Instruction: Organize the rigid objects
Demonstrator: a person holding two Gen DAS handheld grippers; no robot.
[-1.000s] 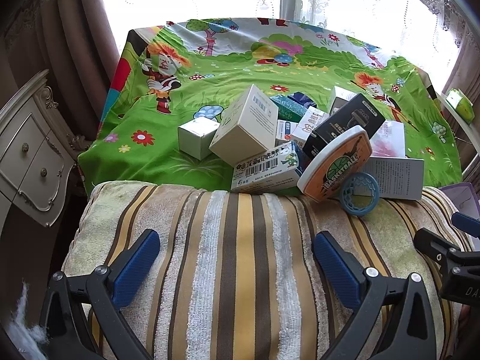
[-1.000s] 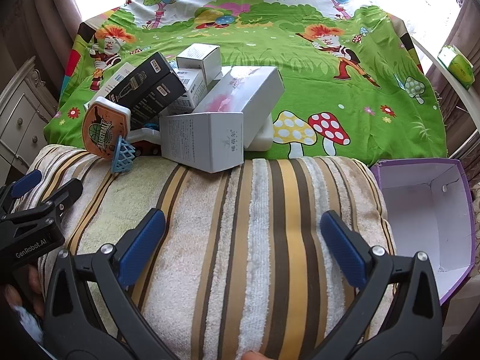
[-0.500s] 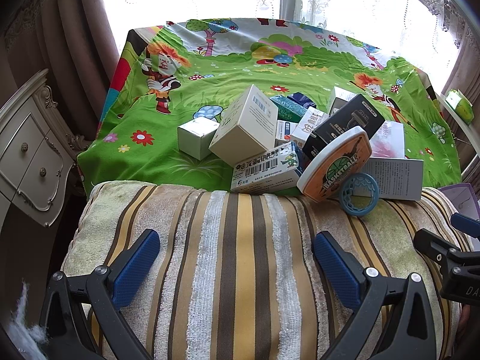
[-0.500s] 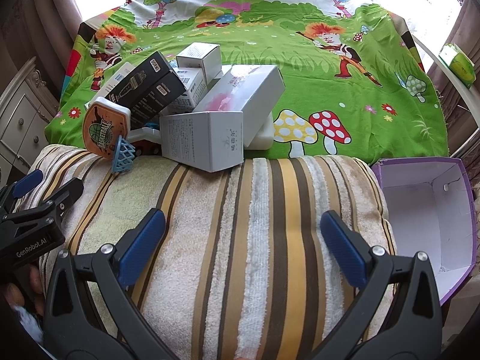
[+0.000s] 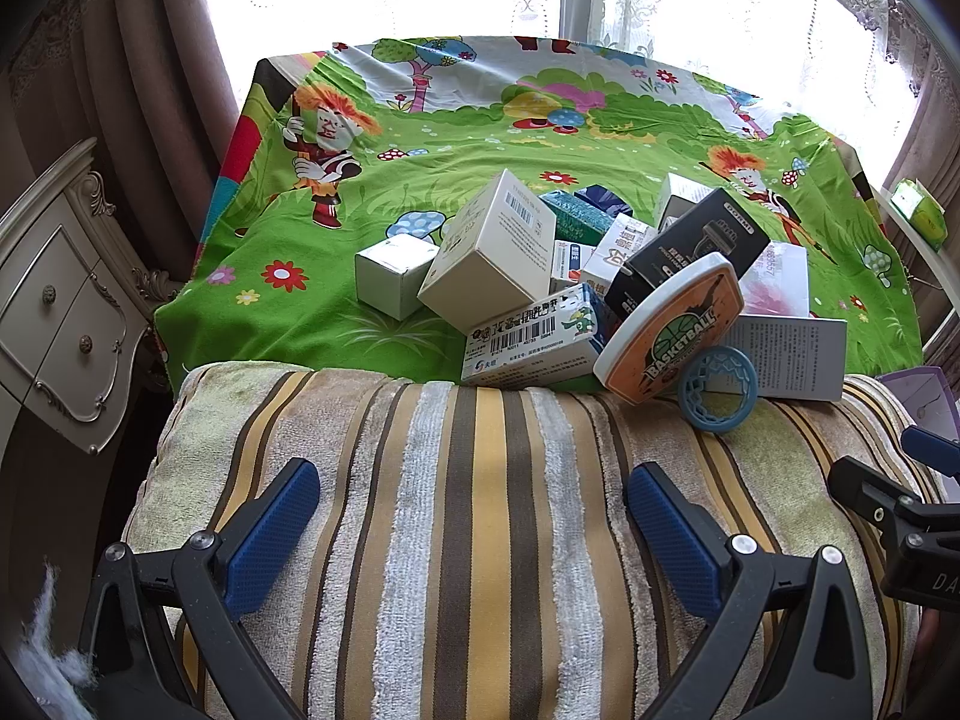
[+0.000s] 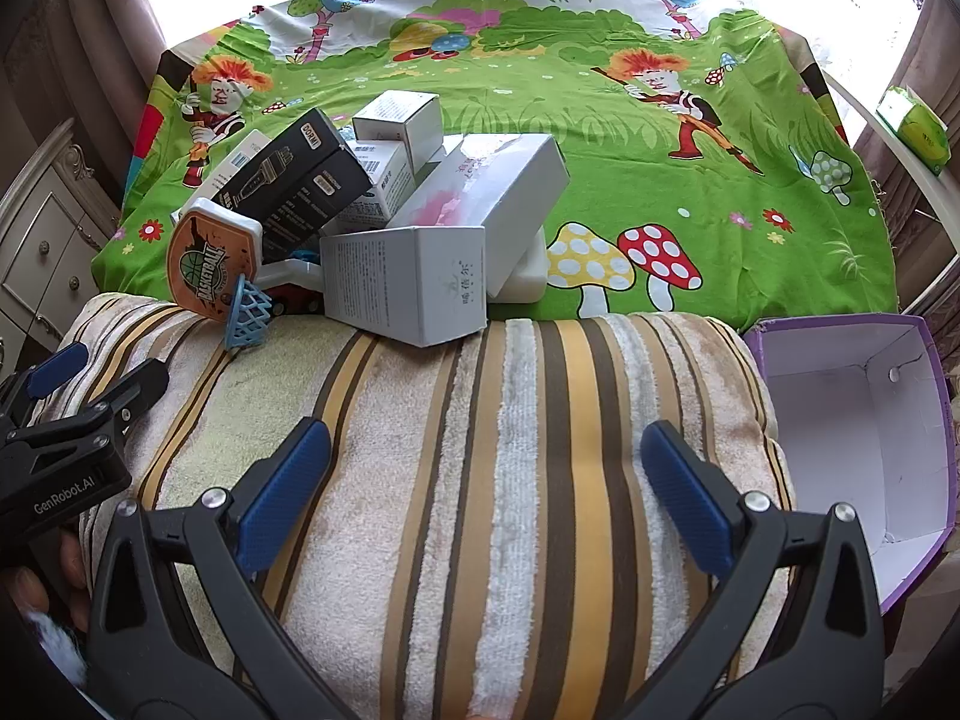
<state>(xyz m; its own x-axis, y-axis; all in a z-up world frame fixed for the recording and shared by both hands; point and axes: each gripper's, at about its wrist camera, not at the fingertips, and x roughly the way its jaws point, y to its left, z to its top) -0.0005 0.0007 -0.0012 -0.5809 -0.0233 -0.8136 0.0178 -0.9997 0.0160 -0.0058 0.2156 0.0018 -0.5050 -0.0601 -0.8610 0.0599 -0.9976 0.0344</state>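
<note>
A heap of cartons lies on the green cartoon cloth (image 5: 372, 180) just past a striped towel (image 5: 480, 510): a cream box (image 5: 489, 255), a small white box (image 5: 393, 276), a barcode medicine box (image 5: 534, 348), a black razor box (image 5: 690, 252) (image 6: 294, 186), a grey-white box (image 6: 408, 282), and a toy basketball hoop (image 5: 678, 330) (image 6: 213, 264). An open purple box (image 6: 852, 420), white inside, stands at the right. My left gripper (image 5: 474, 510) and right gripper (image 6: 486, 474) both hover open over the towel, holding nothing.
A cream dresser (image 5: 54, 300) stands at the left and curtains (image 5: 120, 60) frame the bright window behind. A green tissue pack (image 6: 915, 126) rests on a ledge at the far right. A hand (image 6: 36, 582) shows by the left gripper.
</note>
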